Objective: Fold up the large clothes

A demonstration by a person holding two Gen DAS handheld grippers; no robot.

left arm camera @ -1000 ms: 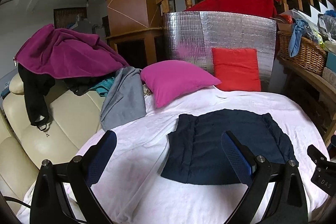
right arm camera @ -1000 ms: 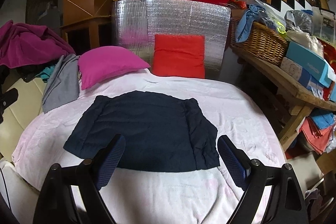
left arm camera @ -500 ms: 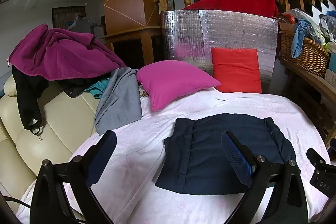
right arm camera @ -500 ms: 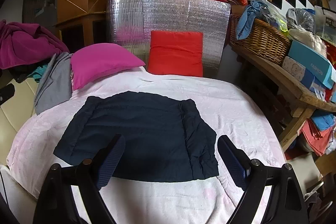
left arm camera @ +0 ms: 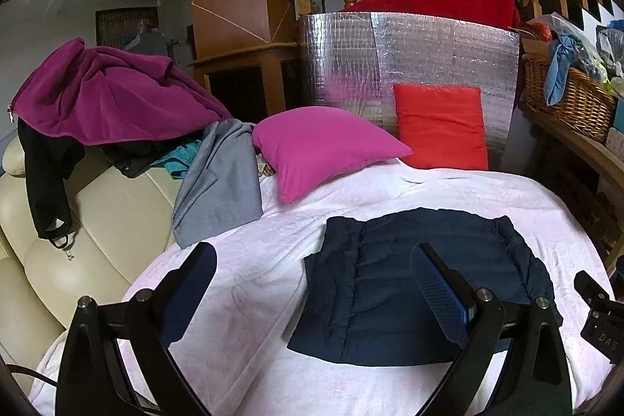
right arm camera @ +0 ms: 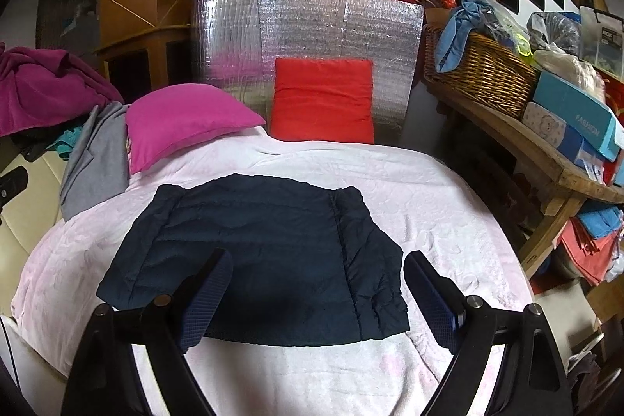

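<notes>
We see a pale pink blanket (right arm camera: 429, 182) spread over the whole work surface, wrinkled and soft. On its middle lies the navy quilted jacket (right arm camera: 253, 252), folded into a broad, flat rectangle. Its stitched channels run across the panel, and a narrower strip along its right side, set off by a seam, is creased and puckered. The near edge is straight; the far edge bulges slightly. In the left wrist view the same jacket (left arm camera: 409, 291) sits right of centre. Behind it a magenta pillow (right arm camera: 183, 119) and a red cushion (right arm camera: 323, 100) rest at the blanket's far end. Our left gripper (left arm camera: 316, 283) hangs above the blanket and the jacket's left edge, jaws wide apart, empty. Our right gripper (right arm camera: 318, 295) hovers over the jacket's near right part, jaws likewise spread, holding nothing.
</notes>
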